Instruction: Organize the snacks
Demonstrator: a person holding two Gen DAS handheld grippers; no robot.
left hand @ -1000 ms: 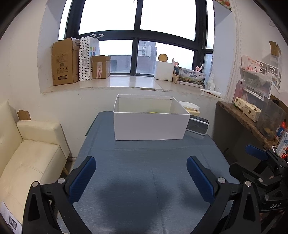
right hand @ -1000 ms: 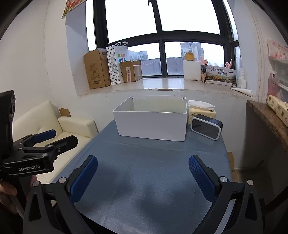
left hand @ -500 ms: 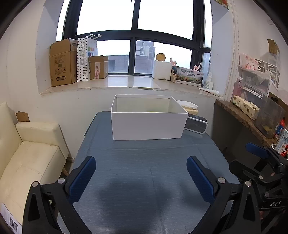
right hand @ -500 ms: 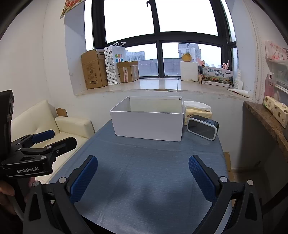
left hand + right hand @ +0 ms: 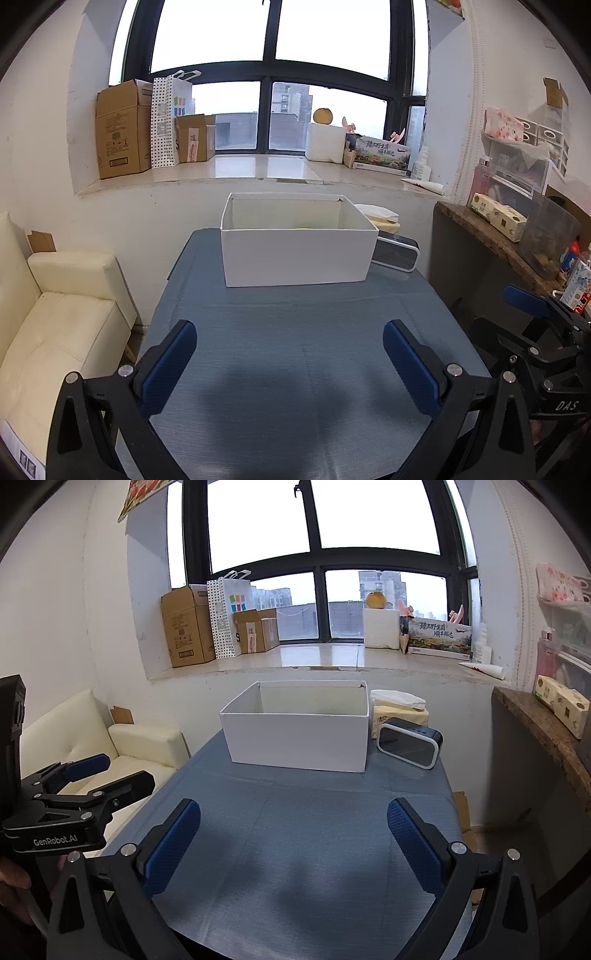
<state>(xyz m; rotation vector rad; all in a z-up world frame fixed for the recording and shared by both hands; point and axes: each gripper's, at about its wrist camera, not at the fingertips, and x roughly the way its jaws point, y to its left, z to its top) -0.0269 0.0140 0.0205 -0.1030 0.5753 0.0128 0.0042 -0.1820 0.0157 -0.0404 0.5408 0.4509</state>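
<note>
At the bottom of each view, the left gripper (image 5: 290, 354) and right gripper (image 5: 293, 832) hang with pads spread apart, holding nothing, over the bare blue tabletop (image 5: 295, 332) — ample open room ahead. At frame centre stands the white box (image 5: 297, 254); only a yellow sliver (image 5: 304, 228) shows over its rim, presumably a snack. Packets would likely be light and crushable — pinch them gently mid-body. The box's thin card walls look easily nudged. A dark speaker (image 5: 408, 742) sits just beside its right side.
</note>
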